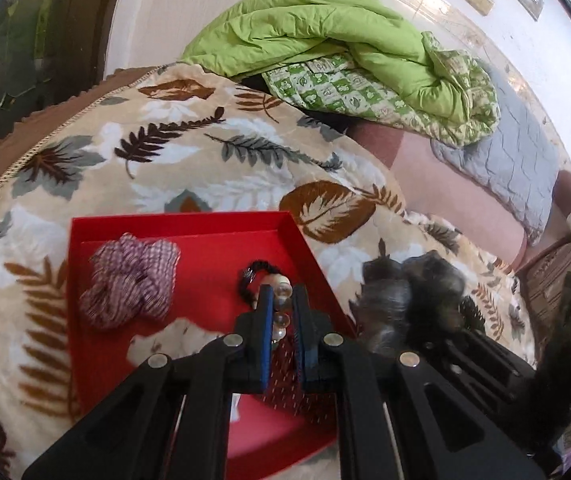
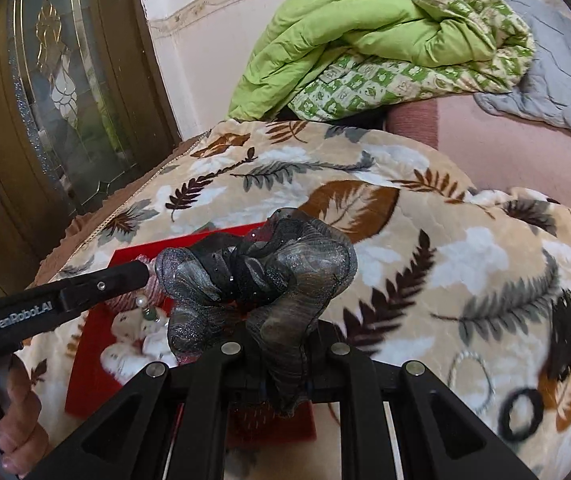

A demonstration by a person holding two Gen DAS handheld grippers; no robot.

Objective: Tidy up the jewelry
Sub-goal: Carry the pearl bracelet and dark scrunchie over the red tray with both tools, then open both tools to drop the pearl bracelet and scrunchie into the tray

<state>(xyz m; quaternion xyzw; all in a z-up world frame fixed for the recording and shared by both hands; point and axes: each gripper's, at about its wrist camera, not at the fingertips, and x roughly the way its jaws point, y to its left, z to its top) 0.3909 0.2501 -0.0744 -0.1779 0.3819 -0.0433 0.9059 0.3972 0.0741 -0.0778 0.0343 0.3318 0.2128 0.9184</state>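
Note:
A red tray point(image 1: 189, 226) lies on the leaf-print blanket. In it are a pink checked scrunchie point(image 1: 131, 280) at the left and a black hair tie with beads point(image 1: 255, 276). My left gripper point(image 1: 283, 300) is over the tray, its jaws narrowly apart around a string of clear beads point(image 1: 279, 320); in the right wrist view beads point(image 2: 145, 308) hang from it. My right gripper point(image 2: 277, 344) is shut on a grey-black glittery scrunchie point(image 2: 261, 276), held above the tray's right edge point(image 2: 125, 254). That scrunchie also shows in the left wrist view point(image 1: 409, 296).
Black and silvery hair ties point(image 2: 521, 412) lie on the blanket point(image 2: 465, 260) at the right. A green quilt point(image 1: 325, 40) and grey pad point(image 1: 521, 168) lie behind. A wooden glass door point(image 2: 53, 92) stands at the left.

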